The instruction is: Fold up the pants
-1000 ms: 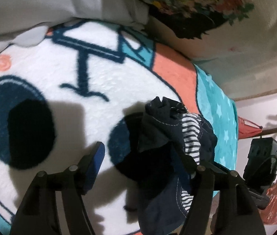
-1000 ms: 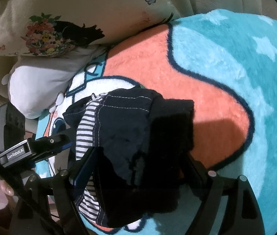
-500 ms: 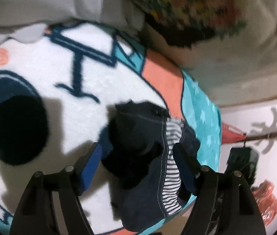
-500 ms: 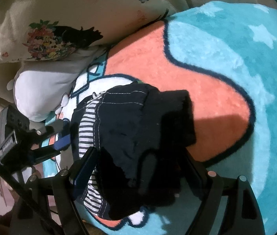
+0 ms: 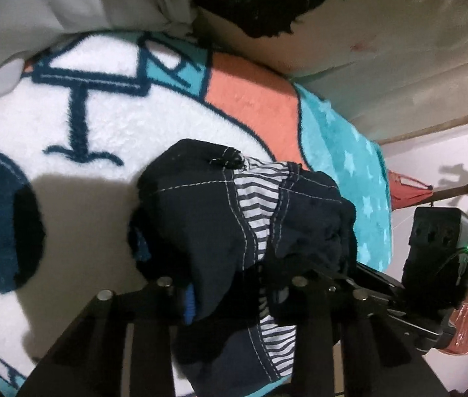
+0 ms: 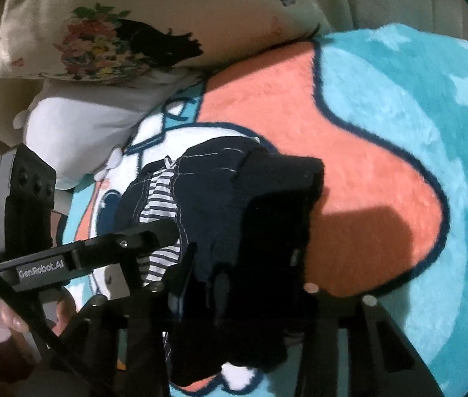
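Pants (image 5: 234, 231) bunched, unfolded, on blanket (image 5: 108, 125); left gripper (image 5: 230, 284) and right gripper (image 6: 237, 284) both clamp cloth; folding remains.

Pants (image 5: 200, 218): navy, white topstitching, navy-and-white striped lining; blanket (image 6: 399, 132): teal with pale stars, coral and white patches, navy outlines; pillow (image 6: 134, 16): cream, floral print, butterflies

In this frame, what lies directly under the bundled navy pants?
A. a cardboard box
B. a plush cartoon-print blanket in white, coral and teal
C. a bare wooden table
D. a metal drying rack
B: the pants rest on the fluffy blanket, whose white, coral and star-dotted teal areas show all around them in both wrist views.
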